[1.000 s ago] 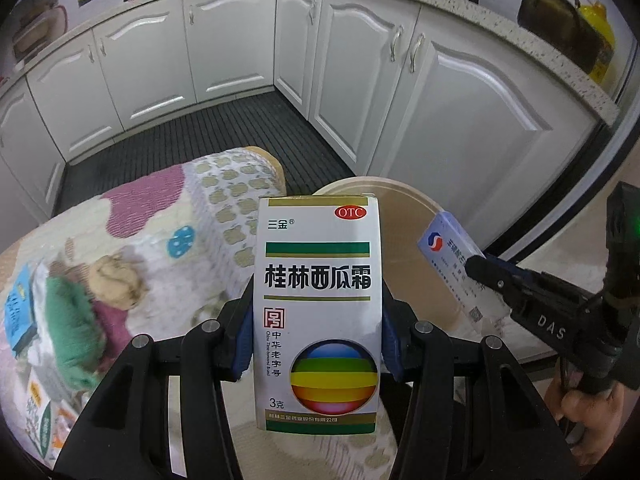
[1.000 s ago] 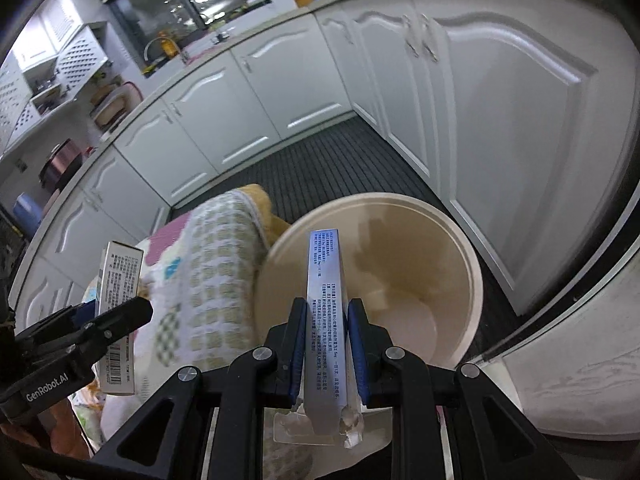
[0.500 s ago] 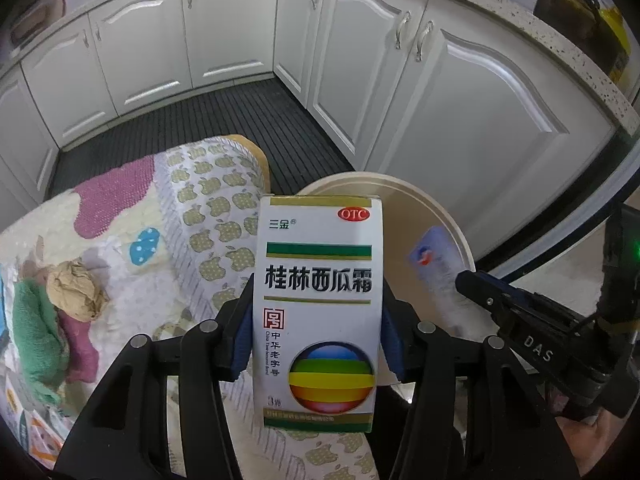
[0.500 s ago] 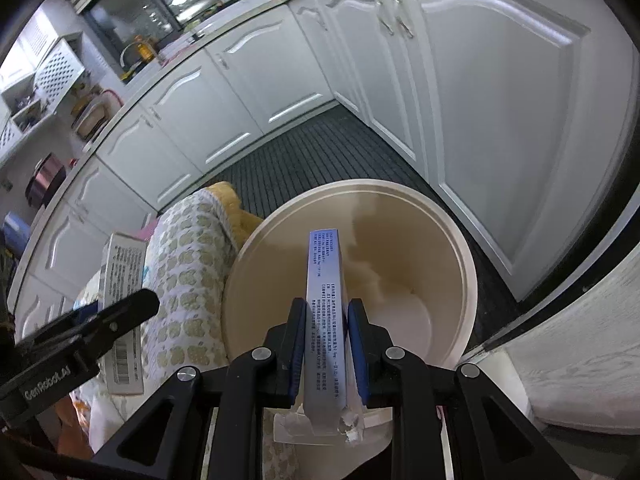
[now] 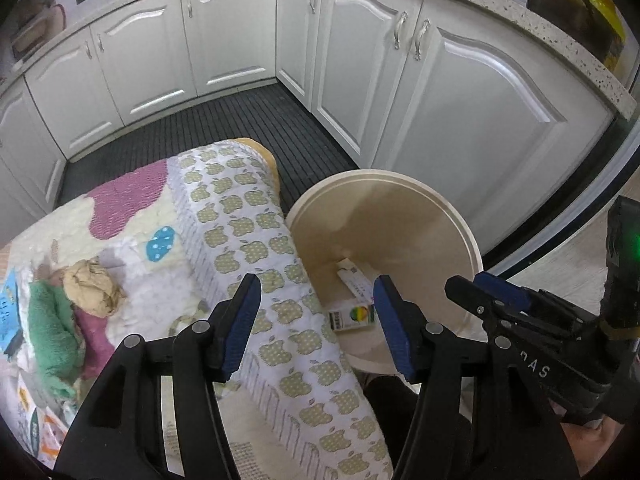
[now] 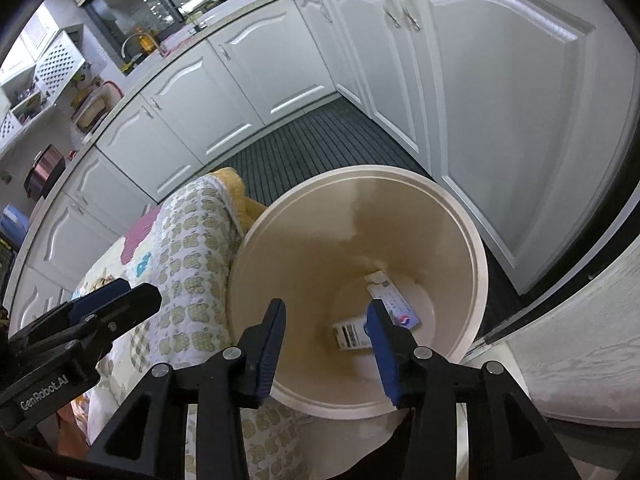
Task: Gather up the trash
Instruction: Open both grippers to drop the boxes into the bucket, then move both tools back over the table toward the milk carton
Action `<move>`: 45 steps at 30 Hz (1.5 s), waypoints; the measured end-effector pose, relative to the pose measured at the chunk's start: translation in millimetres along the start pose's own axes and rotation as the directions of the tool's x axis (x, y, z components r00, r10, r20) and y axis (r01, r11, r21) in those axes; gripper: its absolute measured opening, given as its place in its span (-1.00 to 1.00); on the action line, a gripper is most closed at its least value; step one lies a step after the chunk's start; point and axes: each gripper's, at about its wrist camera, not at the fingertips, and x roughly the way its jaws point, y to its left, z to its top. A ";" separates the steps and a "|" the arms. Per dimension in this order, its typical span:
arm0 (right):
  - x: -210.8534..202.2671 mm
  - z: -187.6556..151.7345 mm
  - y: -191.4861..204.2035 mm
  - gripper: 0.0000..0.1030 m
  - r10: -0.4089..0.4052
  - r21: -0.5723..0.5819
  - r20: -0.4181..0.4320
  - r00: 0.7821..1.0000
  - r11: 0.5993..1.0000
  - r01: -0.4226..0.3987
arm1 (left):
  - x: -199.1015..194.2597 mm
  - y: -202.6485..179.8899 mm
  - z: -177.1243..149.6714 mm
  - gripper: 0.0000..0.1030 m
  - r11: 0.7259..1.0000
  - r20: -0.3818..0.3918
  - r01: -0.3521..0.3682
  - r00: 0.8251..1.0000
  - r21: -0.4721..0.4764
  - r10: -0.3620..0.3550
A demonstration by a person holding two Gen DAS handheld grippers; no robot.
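A cream round bin (image 5: 384,174) stands on the floor beside the quilt-covered table (image 5: 240,232). On its bottom lie a white medicine box with a rainbow ball (image 5: 352,316) and a slim blue-and-white box (image 5: 354,278). The right wrist view looks down on the bin rim (image 6: 360,170), the white box (image 6: 350,334) and the slim box (image 6: 394,300). My left gripper (image 5: 316,284) is open and empty over the table edge by the bin. My right gripper (image 6: 326,308) hovers over the bin; its jaws are opening with nothing between them.
A crumpled brown paper ball (image 5: 92,286), a green cloth (image 5: 52,328), a pink wad (image 5: 94,336) and a blue packet (image 5: 10,312) lie on the table at the left. White cabinets (image 5: 460,100) and a dark ribbed floor mat (image 5: 240,120) lie beyond.
Both grippers have opened. The medicine box has left the left gripper and the slim box has left the right one; both now lie inside the bin.
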 end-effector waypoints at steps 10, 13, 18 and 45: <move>-26.1 -9.5 36.5 -0.11 0.007 -0.063 0.050 0.999 0.998 -0.004 | -46.7 20.2 -13.5 0.12 0.998 0.088 -0.059 0.994 -0.009 0.060; -32.4 -14.6 51.6 -0.11 0.021 -0.086 0.055 0.998 0.996 -0.016 | -59.0 32.0 -21.1 0.12 0.997 0.106 -0.072 0.992 -0.022 0.074; -41.0 -22.7 78.7 -0.11 0.041 -0.130 0.060 0.997 0.991 -0.033 | -81.0 62.0 -37.7 0.12 0.994 0.120 -0.083 0.989 -0.066 0.091; -24.5 -75.5 214.1 0.33 0.175 -0.333 -0.059 0.983 0.925 -0.185 | -166.5 261.6 -164.2 0.32 0.950 0.075 -0.125 0.986 -0.285 0.152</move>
